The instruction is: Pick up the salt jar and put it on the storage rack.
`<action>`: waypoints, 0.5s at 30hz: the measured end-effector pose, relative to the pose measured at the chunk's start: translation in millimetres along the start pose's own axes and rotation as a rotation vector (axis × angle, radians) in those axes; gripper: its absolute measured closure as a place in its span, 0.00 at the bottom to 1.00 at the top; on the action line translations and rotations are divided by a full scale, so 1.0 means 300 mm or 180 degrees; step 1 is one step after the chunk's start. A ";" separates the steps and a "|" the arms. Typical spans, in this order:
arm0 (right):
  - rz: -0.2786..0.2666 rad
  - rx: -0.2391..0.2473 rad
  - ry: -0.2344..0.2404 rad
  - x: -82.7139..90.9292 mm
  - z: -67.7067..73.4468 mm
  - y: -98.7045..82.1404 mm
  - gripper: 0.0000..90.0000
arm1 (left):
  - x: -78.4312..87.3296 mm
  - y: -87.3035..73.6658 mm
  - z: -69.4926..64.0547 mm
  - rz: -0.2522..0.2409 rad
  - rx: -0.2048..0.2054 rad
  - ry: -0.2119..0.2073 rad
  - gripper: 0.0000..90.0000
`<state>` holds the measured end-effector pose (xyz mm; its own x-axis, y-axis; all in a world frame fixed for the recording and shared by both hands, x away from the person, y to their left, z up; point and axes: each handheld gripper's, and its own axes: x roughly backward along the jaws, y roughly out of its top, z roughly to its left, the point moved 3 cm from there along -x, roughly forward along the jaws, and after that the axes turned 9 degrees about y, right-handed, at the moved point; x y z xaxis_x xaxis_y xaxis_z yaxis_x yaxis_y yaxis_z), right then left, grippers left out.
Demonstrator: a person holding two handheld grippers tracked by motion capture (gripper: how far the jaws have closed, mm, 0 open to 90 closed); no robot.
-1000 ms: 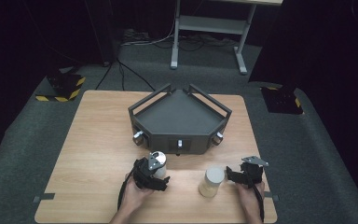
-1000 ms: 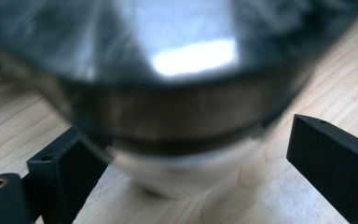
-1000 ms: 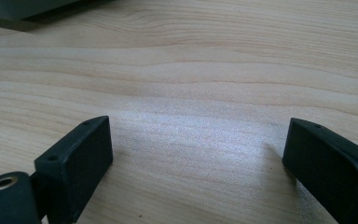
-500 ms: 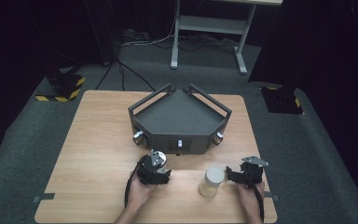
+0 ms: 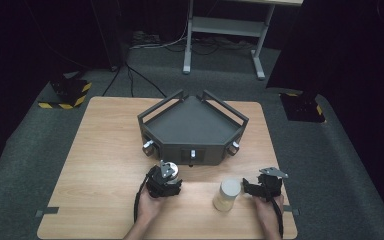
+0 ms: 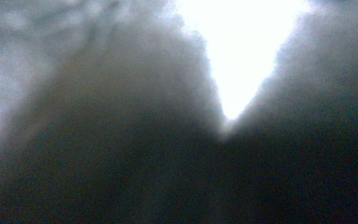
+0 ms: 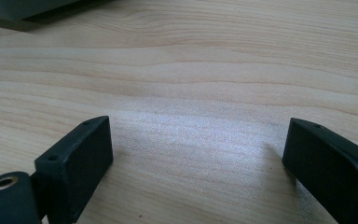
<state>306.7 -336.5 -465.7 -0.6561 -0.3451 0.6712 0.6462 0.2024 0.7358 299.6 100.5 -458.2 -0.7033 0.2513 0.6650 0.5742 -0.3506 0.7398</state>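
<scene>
The small pale jar (image 5: 227, 196), upright on the counter (image 5: 105, 150) just beside the right tongs (image 5: 250, 189), which stand apart, looks light, stiff and slippery, so grip its body below the lid, while the left tongs (image 5: 164, 186) have just closed together, on what I cannot tell.
</scene>
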 end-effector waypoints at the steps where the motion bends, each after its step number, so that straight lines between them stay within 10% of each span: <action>1: 0.0000 0.0000 0.0000 0.000 0.000 0.000 0.09 | 0.000 0.002 0.000 0.0007 -0.0003 -0.0001 0.33; 15: -0.0004 -0.0004 -0.0008 0.000 0.001 -0.001 0.10 | 0.001 -0.008 -0.002 -0.0034 0.0010 0.0011 0.33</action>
<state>306.4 -336.3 -465.8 -0.6579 -0.3431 0.6704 0.6458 0.2009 0.7366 297.8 100.9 -459.9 -0.7109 0.2517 0.6567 0.5680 -0.3452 0.7471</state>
